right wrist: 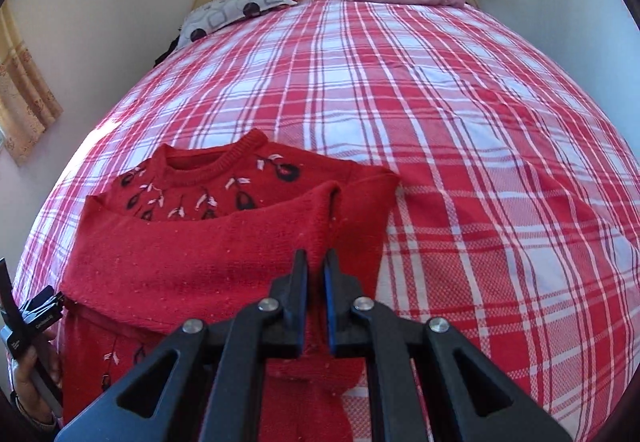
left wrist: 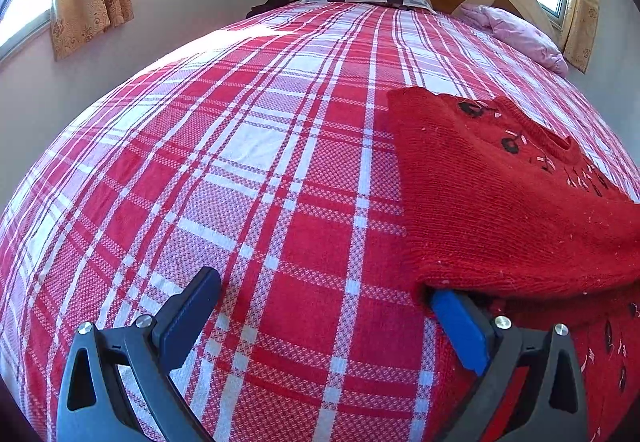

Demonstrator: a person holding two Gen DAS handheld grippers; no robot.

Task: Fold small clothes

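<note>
Two tools over a red sweater on the bed.

From my left wrist camera, my left tool (left wrist: 320, 290) stands wide: one finger over bare plaid bedspread (left wrist: 256, 170), the blue-padded one tucked under the folded edge of the red sweater (left wrist: 500, 210), nothing pinched. That sweater lies toward the near left part of the bed, its lower part folded up over the embroidered chest. On my right wrist view, a hand (right wrist: 28, 382) shows at the left edge; my right tool (right wrist: 316, 262) is narrow, pads nearly meeting above the sweater, no cloth visibly between them.
</note>
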